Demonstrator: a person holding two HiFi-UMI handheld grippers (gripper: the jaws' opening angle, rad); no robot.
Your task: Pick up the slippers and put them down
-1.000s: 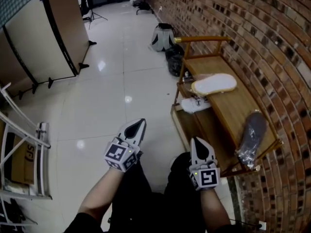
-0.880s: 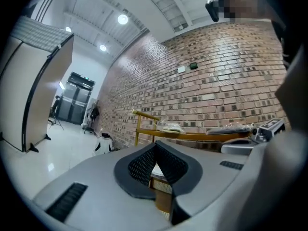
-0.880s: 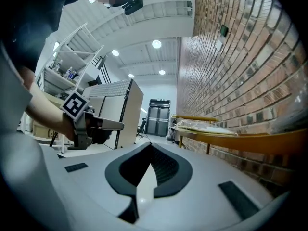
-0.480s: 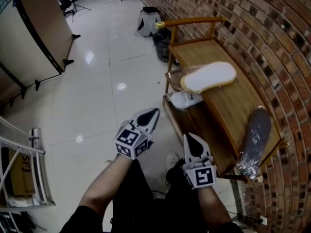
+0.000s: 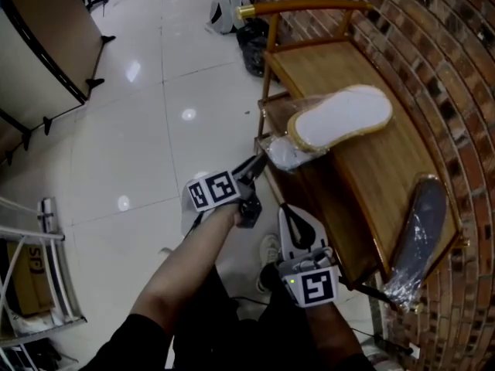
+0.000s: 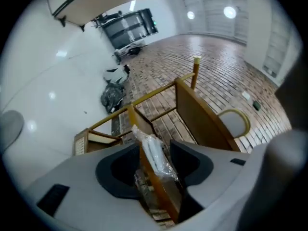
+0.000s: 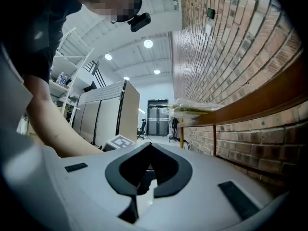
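A white-soled slipper [image 5: 340, 116] lies on top of the wooden bench [image 5: 371, 184]. A grey slipper [image 5: 418, 238] in clear wrap lies at the bench's near right edge. A white slipper in a plastic bag [image 5: 290, 154] sits on the lower shelf, and it shows in the left gripper view too [image 6: 161, 163]. My left gripper [image 5: 259, 166] [image 6: 155, 147] reaches at it; its jaws have just been opening and stand open, with the bagged slipper and a wooden rail in the gap, untouched. My right gripper [image 5: 285, 207] [image 7: 147, 146] is shut and empty beside the bench's front.
The bench stands against a brick wall [image 5: 456, 68] and has a curved wooden armrail [image 5: 309, 8]. A white bag [image 5: 228, 10] and a black bag [image 5: 254, 41] lie on the floor beyond it. A metal rack [image 5: 39, 284] stands at the left, and a partition panel [image 5: 39, 52] behind it.
My left gripper has swung right and down to the lower shelf, rolled over, and opened its jaws. The right gripper has edged forward. The view has drawn nearer the bench.
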